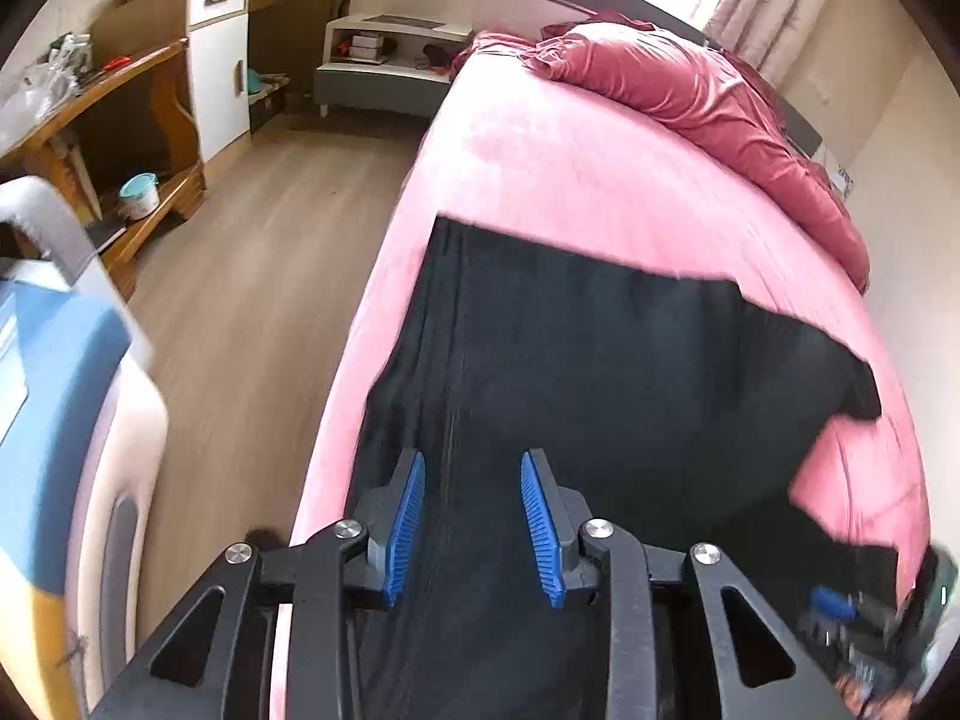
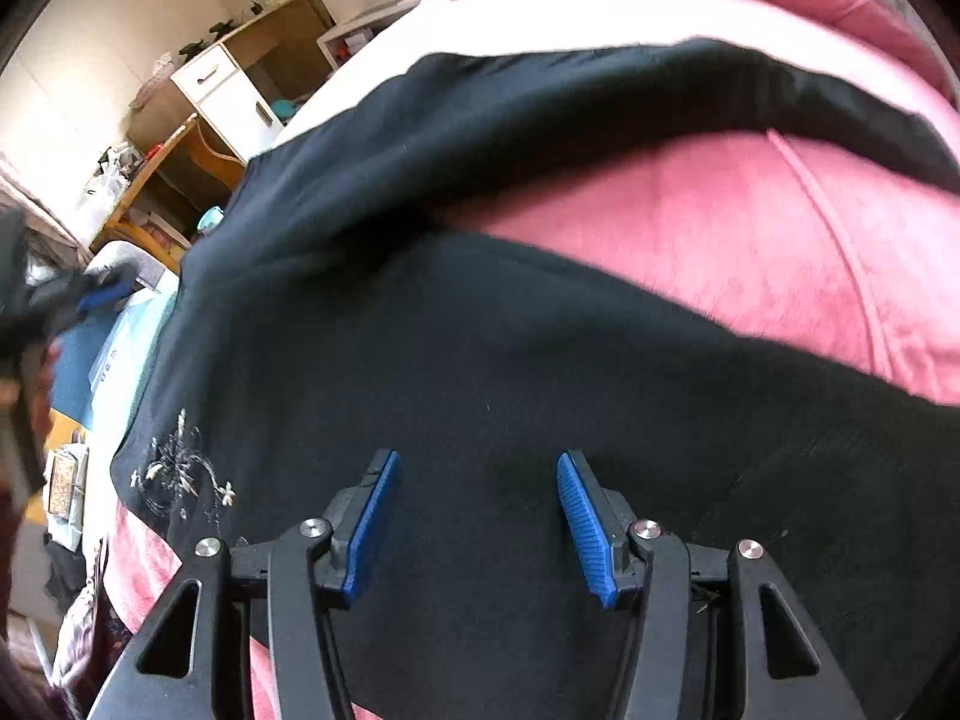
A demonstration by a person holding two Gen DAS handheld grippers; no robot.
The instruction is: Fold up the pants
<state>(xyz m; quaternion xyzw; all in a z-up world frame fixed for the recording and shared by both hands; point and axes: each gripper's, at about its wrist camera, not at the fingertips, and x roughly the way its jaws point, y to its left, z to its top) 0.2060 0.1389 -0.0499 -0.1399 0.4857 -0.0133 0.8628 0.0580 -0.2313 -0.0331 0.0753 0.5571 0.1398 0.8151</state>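
Blue ribbed pads line the fingers of both grippers, and both pairs stand spread with nothing pinched between them. The left gripper points steeply down over the near end of the black pants, its fingers apart above a lengthwise crease in the cloth; whether the tips touch the fabric cannot be told. The right gripper is likewise tilted steeply down at the pants, its fingers wider apart, over a smooth dark stretch of the garment. Just to the left of it in the right wrist view, pale floral embroidery marks the cloth near its edge.

The pants lie on the pink bed, along its left side in the left wrist view, with one flat square end toward the pillows and a part spreading out to the right. From the right wrist, two dark bands of the garment part around a bare patch of pink cover.

Further off, a crumpled dark-red quilt is heaped at the head of the bed. Beyond the wood floor stand a low white nightstand, a white cabinet and a wooden desk with a teal and white pot under it.
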